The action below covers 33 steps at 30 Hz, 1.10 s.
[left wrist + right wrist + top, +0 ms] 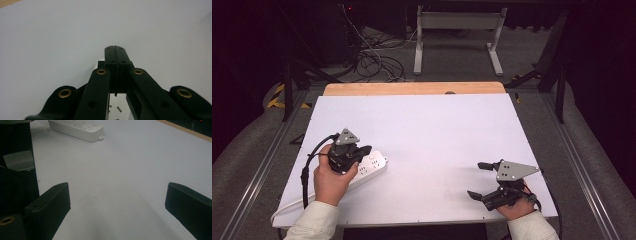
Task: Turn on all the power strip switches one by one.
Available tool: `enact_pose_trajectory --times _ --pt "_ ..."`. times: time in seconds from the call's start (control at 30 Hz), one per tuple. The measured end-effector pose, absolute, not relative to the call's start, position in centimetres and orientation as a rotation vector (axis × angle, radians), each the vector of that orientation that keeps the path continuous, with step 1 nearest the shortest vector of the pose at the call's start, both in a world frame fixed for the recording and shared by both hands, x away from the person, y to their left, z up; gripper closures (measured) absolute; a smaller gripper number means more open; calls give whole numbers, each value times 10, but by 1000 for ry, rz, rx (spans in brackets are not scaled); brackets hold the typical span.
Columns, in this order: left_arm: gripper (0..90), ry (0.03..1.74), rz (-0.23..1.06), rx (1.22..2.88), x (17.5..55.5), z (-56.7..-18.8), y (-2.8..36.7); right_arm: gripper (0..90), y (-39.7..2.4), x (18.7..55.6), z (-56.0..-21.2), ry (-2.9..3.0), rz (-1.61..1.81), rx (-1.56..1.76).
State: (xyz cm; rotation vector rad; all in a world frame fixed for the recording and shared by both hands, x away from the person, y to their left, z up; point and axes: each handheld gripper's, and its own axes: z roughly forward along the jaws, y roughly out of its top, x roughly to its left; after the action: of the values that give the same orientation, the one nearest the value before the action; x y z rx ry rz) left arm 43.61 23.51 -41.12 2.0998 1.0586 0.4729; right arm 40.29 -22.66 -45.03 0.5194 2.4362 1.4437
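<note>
A white power strip [371, 167] lies flat on the white table surface [427, 130], toward the near-left part of it, set at a slant with its far end pointing up and to the right in the high view. Its white cord [287, 210] runs off from its near end toward the table's front-left edge. In the right gripper view the strip's far end [82, 130] shows sockets or buttons along the top face and a small loop tab at the corner.

The left gripper [362, 152] sits directly over the strip's middle, held in the person's left hand [331, 177]. Its jaws are clenched flat against each other, as the left gripper view [115, 53] confirms; nothing is seen between them. White casing with slots is visible below the jaws in that view. Whether the tips touch the strip cannot be told.

The right gripper [479, 179] is well apart from the strip, near the table's front-right corner, held in the right hand [517, 207]. Its jaws are spread wide, released, with bare table between them [117, 202].

A strip of wooden board [412, 88] borders the far edge of the table. Beyond it stand a white metal frame [457, 35] and loose cables [372, 57] on the floor.
</note>
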Motion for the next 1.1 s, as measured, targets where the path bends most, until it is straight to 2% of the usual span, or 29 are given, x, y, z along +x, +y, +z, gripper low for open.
enact_pose_trajectory --times 0.23,0.3,0.43,0.53,0.63,0.73,0.83,1.0,1.1 --pt "894 1032 495 2083 431 -405 238 63 -227 403 -450 2435 1446 520" --pt "725 1011 490 2054 426 -402 238 63 -227 403 -450 2431 1452 521" --pt "638 948 485 1992 414 -395 239 59 -228 402 -450 2421 1458 523" --pt "610 927 489 1968 407 -393 241 54 -228 403 -450 2416 1460 520" --pt "538 880 463 1915 400 -392 242 51 -229 402 -449 2409 1466 520" --pt "442 829 501 1852 390 -393 244 49 -230 401 -449 2403 1471 520" --pt "395 819 500 1787 380 -401 246 47 -230 402 -449 2402 1477 520" --pt "296 805 512 1822 368 -416 247 47 -230 402 -449 2399 1484 519" --pt "302 757 520 1826 361 -427 246 47 -230 402 -449 2398 1487 519"
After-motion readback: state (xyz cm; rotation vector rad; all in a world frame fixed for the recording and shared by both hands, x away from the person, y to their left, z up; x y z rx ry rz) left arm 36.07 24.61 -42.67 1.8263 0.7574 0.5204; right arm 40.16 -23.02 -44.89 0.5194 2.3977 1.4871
